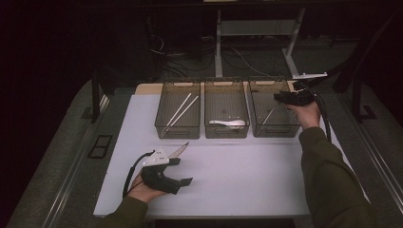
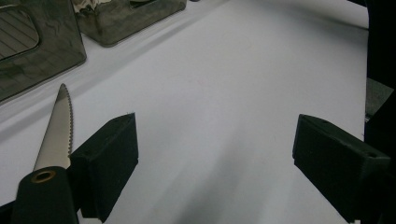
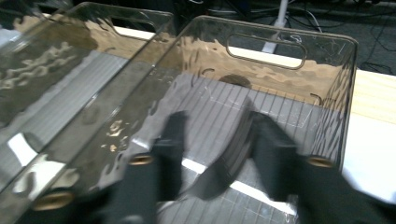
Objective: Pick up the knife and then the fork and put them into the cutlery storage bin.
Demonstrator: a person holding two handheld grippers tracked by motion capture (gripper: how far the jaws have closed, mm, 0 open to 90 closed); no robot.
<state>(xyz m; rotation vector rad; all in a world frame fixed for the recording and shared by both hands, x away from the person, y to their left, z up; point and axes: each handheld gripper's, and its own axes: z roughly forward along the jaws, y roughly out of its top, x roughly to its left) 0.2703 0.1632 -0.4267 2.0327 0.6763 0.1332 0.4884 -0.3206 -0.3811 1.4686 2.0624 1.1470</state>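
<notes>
White matte sheet covers the bench (image 1: 228, 175) in a dark room. Three smoky clear plastic bins (image 1: 226, 115) at twelve o'clock. Serrated steel knife (image 2: 57, 128) lies just beside released left tongs (image 1: 178, 172) at eight o'clock; right tongs (image 3: 212, 154), parted, hang over the right bin (image 3: 289, 93), where a thin white utensil (image 3: 243, 186) lies.

Left gripper (image 1: 183, 171): held in the person's left hand (image 1: 142, 190) near the front-left part of the counter (image 1: 237, 175). The gripper body lies low over the surface, its fingers (image 2: 107, 163) pointing toward the right edge. The fingers stand wide apart, with nothing between them. The left forearm enters from the front edge.

Right gripper (image 1: 280, 97): held in the right hand (image 1: 306, 113) at the back-right part of the counter. The right forearm, in a dark green sleeve, extends from the front-right corner toward the back edge. The gripper points toward the left edge. Its fingers (image 3: 275, 154) are parted, blurred in the right gripper view.
</notes>
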